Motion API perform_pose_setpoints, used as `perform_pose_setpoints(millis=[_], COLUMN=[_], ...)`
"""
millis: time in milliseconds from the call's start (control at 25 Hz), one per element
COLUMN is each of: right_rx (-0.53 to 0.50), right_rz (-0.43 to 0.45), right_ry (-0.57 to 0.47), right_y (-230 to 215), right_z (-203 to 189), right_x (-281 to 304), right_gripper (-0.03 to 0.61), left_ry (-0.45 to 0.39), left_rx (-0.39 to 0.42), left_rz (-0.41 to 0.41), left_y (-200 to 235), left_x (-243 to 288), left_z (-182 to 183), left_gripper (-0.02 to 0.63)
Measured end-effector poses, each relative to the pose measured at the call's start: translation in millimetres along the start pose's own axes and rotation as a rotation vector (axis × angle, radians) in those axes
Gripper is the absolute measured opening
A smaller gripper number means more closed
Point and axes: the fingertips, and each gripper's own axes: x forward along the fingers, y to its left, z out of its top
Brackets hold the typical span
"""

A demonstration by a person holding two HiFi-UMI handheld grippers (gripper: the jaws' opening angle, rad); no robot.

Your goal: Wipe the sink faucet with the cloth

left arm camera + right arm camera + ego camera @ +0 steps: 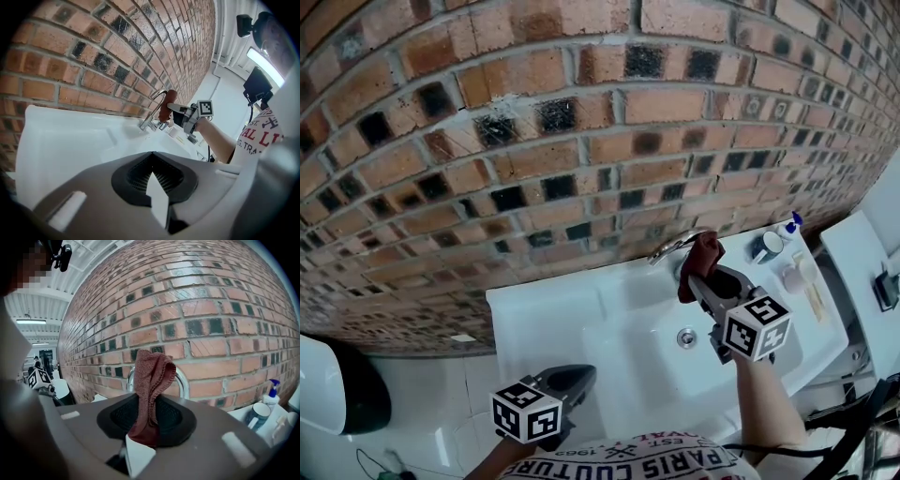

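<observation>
A chrome curved faucet (671, 247) (153, 112) (182, 383) rises at the back of the white sink (637, 347), against the brick wall. My right gripper (705, 273) (146, 418) is shut on a dark red cloth (700, 262) (151, 390) (165, 106), which stands folded upward right at the faucet's arch; the cloth hides part of the spout. My left gripper (567, 382) (157, 199) hovers low at the sink's front left corner, shut with nothing in it, well away from the faucet.
A mug (766, 246) (256, 416), a pump bottle (788, 226) (272, 392) and small toiletries stand on the sink's right ledge. The drain (686, 337) lies in the basin. A white toilet (328, 384) is at the far left.
</observation>
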Motion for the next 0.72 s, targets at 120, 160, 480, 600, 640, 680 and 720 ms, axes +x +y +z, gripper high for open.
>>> perform_pose_setpoints(millis=[120,160,480,600,640,680,720], right_rx=[-0.007,-0.009,-0.005,-0.015,-0.015,-0.014,-0.012], right_rz=[0.016,0.017,0.027,0.021,0.016,0.01,0.004], right_ry=[0.025,0.035,0.145,0.181,0.193,0.206,0.22], right_y=[4.0,3.3,-12.9,-20.6,-24.0,-27.9,-32.1], right_z=[-8.0,-11.0,-42.5,-48.6,-50.4,-52.2,-54.3], right_x=[11.0,14.7,46.0,54.4,56.8,58.9,60.6], right_gripper=[0.094,0.094,0.094,0.094,0.094,0.094,0.094], left_ry=[-0.003,-0.004,0.0,0.002,0.002,0.002,0.003], left_rx=[-0.003,-0.005,-0.029,-0.036,-0.038,-0.041,-0.044], left_rz=[0.001,0.003,0.002,0.003,0.004,0.004,0.003], left_y=[3.1,4.6,14.7,18.9,20.2,21.1,21.7], left_x=[-0.9,-1.1,4.9,6.8,7.2,7.7,8.2], left_z=[1.7,1.8,1.1,0.9,1.0,0.9,0.7], left_gripper=[0.006,0.006,0.006,0.006,0.006,0.006,0.006])
